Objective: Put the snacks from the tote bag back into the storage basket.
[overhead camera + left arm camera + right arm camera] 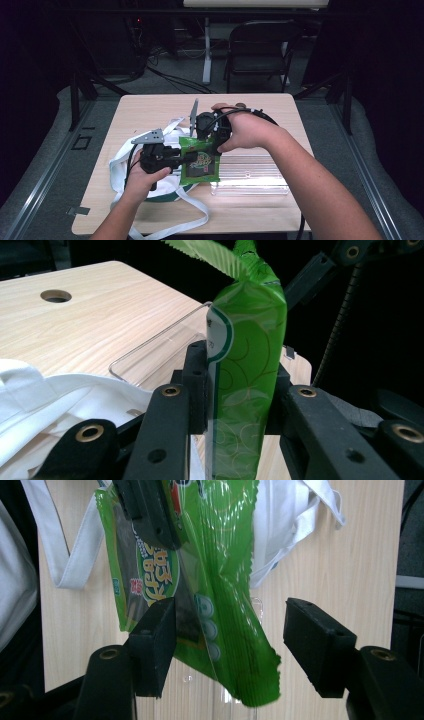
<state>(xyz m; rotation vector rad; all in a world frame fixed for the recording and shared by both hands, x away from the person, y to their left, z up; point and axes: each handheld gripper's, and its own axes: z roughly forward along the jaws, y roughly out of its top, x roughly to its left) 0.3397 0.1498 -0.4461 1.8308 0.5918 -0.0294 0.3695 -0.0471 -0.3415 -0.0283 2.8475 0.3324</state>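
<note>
High view, packet: you hold the glossy green plastic snack packet (200, 160) just above the middle of the pale wooden table (150, 107), between your two claws.
High view, left claw: your left gripper (186, 158) comes in from nine o'clock and meets the packet's left edge; your left hand (145, 177) grips its black body.
High view, right claw: your right gripper (202, 142) sits at twelve o'clock of the packet, under your right hand (245, 132), pointing down at the packet's top edge.
High view, surroundings: a white cloth tote bag with long straps (122, 167) lies at nine o'clock of the packet; a clear plastic rectangular tray (250, 177) lies at three o'clock, just beside it.

Left gripper view, claw: your left gripper (235, 405) is clenched on the green packet (247, 365); both black pads press its flanks, and the packet stands upright between them.
Left gripper view, background: the clear tray (160, 347) shows at eleven o'clock behind the jaws, and the white bag (55, 395) at nine o'clock.

Right gripper view, claw: your right gripper (230, 635) is released, its jaws standing wide.
Right gripper view, packet: the packet's crinkled corner (230, 625) hangs between the jaws; the left pad lies against or just beside the film, and you cannot tell which, while the right pad stands apart.
Right gripper view, other claw: a jaw of your left gripper crosses the packet at eleven o'clock.
</note>
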